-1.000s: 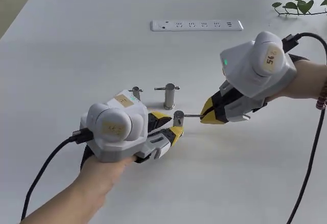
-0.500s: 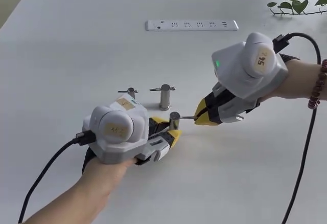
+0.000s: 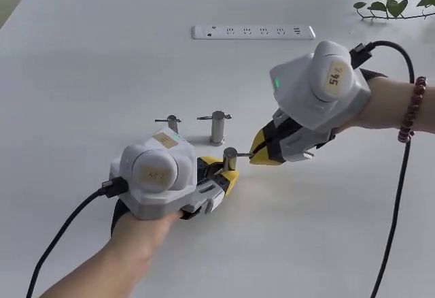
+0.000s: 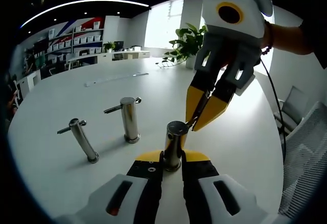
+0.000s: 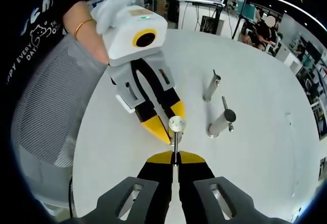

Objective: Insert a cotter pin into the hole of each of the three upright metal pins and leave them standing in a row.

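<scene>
1. White bench [image 3: 102, 53]: beyond the left tool [image 3: 223, 173] stand the first pin [image 3: 172, 122] and second pin [image 3: 217, 128], each looking already fitted.
2. Left tool is clamped on the upright third pin [image 3: 230, 156].
3. Right tool [image 3: 262, 154], jaws narrow, pinches the cotter pin [image 3: 243, 154], whose tip is at the third pin's head.
4. Step: the last insertion. The next move likely calls for a straight, level push while the left tool steadies.
5. The hole is hidden, so I cannot tell whether the tip has entered.

Cotter pin [image 3: 243, 154] deeper into front metal pin [image 3: 230, 158]
</scene>
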Demonstrator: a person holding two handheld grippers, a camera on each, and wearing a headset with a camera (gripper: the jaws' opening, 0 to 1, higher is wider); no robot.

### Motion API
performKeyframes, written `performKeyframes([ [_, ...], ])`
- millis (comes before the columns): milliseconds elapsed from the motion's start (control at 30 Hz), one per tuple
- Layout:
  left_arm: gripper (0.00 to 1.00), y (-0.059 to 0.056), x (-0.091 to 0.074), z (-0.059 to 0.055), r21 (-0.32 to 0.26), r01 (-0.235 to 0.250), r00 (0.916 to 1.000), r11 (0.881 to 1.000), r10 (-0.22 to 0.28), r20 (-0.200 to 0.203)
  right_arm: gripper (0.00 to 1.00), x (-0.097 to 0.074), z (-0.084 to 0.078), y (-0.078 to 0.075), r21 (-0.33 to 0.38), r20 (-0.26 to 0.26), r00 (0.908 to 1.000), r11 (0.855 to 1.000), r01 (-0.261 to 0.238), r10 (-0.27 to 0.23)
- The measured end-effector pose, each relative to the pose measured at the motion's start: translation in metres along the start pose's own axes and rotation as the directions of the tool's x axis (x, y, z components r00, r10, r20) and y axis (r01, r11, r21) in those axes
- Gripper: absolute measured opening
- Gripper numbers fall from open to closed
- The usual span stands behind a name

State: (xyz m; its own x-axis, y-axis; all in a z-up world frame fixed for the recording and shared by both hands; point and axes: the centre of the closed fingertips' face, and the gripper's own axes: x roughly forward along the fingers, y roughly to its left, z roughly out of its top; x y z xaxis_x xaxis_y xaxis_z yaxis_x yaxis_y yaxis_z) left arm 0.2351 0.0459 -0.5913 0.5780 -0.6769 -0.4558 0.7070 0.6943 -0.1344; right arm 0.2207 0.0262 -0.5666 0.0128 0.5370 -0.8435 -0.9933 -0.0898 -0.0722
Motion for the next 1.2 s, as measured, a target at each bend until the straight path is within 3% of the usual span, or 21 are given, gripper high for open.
performKeyframes([
  [767,0.12,0.001,0.003,-0.003,-0.001,-0.022,0.9997,1.0,0.022,0.014,0.01,0.011,0.009,-0.005,-0.038,-0.005,1.0,0.999,0.007,-0.007],
  [867,0.12,0.001,0.004,-0.003,-0.002,-0.023,0.9996,1.0,0.023,0.014,0.07,0.01,0.009,-0.003,-0.037,-0.007,1.0,0.999,0.007,-0.007],
  [1200,0.12,0.001,0.004,-0.004,-0.01,-0.022,0.9997,1.0,0.022,0.013,0.05,-0.002,0.002,-0.002,-0.016,-0.017,0.9993,0.999,0.033,-0.033],
])
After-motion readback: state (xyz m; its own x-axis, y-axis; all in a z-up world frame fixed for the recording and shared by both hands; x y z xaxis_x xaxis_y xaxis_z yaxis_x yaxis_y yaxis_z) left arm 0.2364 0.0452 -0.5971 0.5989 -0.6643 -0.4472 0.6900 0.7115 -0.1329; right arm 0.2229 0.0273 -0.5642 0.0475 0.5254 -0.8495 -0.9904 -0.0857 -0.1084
